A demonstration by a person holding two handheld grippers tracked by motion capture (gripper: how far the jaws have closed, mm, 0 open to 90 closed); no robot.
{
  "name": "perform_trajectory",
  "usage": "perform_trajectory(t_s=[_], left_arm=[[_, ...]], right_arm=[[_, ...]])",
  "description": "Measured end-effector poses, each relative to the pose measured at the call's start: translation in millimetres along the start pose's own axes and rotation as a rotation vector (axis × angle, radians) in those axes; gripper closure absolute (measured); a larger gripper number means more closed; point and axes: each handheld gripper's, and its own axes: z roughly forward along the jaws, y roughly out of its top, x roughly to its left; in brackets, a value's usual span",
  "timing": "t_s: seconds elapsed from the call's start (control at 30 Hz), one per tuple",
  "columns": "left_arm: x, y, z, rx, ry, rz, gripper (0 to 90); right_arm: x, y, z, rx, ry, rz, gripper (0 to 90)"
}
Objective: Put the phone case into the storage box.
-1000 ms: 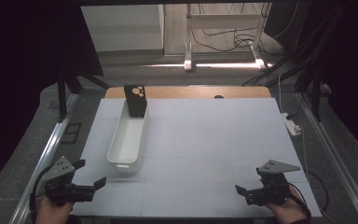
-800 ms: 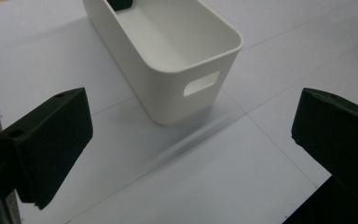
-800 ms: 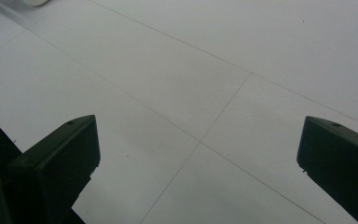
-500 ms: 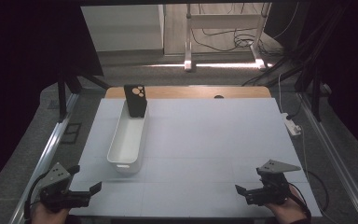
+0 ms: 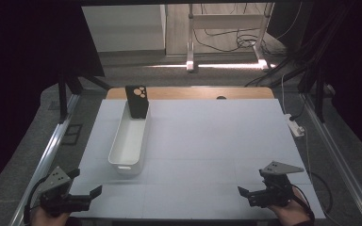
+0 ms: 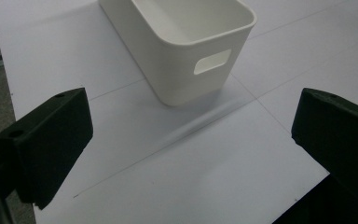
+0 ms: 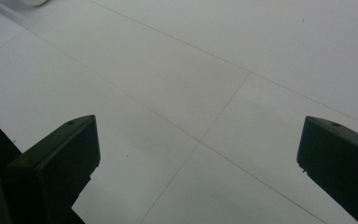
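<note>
Both claws, left claw [image 5: 87, 197] and right claw [image 5: 246, 194], are sitting wide open and empty, so I'm guessing the left one is lining up on the white bin [image 5: 130, 142] at its 1 o'clock, needing a forward reach next.

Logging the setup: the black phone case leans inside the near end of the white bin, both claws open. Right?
Not quite. The high view shows the black phone case at the far end of the white bin. The left claw and right claw are open.
</note>
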Motion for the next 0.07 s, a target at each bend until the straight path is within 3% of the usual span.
perform_trajectory(t_s=[0.07], left_arm=[[0.2,0.0,0.1,0.000,0.000,-0.001,0.0]], right_arm=[[-0.2,-0.1,0.2,-0.001,0.000,-0.001,0.0]])
